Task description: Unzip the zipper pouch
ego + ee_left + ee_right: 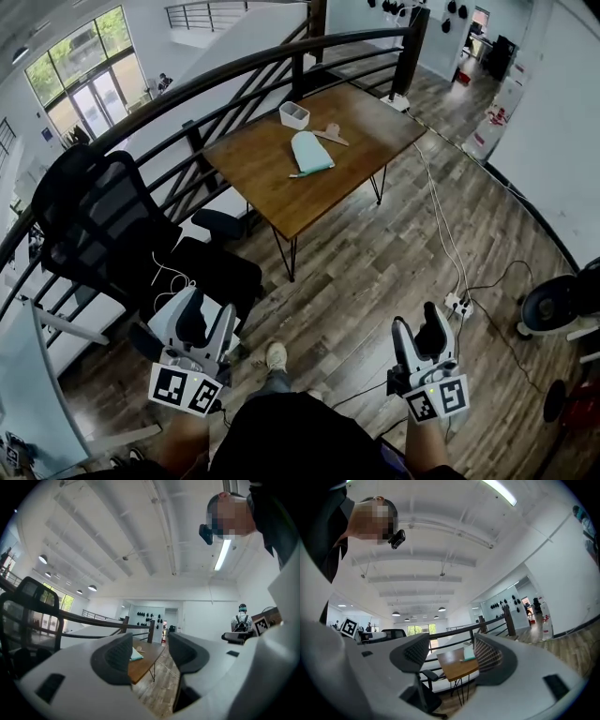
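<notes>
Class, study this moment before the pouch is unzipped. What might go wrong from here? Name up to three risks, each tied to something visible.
1. A white cable and a power strip lie on the floor near the way to the table: a possible trip hazard.
2. The teal pouch lies loose on the table. Tugging its zipper may drag it unless it is pinned.
3. The white container sits close by and might get knocked.

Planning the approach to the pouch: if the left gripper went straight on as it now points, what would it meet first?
Probably the near edge of the brown wooden table, with the pale green zipper pouch farther along it. The left gripper's open jaws frame nothing nearer; depth is uncertain.
</notes>
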Tool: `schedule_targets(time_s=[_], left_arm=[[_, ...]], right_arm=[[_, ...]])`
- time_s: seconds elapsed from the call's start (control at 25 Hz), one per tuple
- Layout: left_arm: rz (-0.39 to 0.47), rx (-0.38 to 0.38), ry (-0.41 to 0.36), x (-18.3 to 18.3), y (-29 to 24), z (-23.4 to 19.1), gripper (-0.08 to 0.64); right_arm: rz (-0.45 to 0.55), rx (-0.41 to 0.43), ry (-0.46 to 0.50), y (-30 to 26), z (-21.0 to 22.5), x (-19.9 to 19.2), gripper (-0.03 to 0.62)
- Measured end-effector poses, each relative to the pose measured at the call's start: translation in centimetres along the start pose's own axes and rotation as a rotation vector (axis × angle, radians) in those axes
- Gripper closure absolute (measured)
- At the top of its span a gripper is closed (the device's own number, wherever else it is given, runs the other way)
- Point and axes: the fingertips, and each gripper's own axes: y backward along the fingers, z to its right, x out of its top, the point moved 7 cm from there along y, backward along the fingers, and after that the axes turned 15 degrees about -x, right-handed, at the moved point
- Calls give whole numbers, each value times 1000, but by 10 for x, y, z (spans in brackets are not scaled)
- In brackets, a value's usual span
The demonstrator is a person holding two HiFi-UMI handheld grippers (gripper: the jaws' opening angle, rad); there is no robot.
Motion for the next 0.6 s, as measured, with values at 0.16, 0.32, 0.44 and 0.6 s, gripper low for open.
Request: schedule_targets(time_s=[0.16, 0.32, 0.44, 0.6], left_arm=[[7, -42, 3, -1, -33, -37, 314], [36, -55, 17, 1, -54, -74, 314], [46, -59, 12, 3, -63, -103, 314], [63, -44, -19, 11, -78, -140, 316]], right_arm=[[12, -8, 21, -42, -10, 2, 313], [21, -7, 40, -85, -24, 3, 316], [28, 4, 52, -114, -40, 3, 322], [15, 11, 53, -147, -55, -3, 328]])
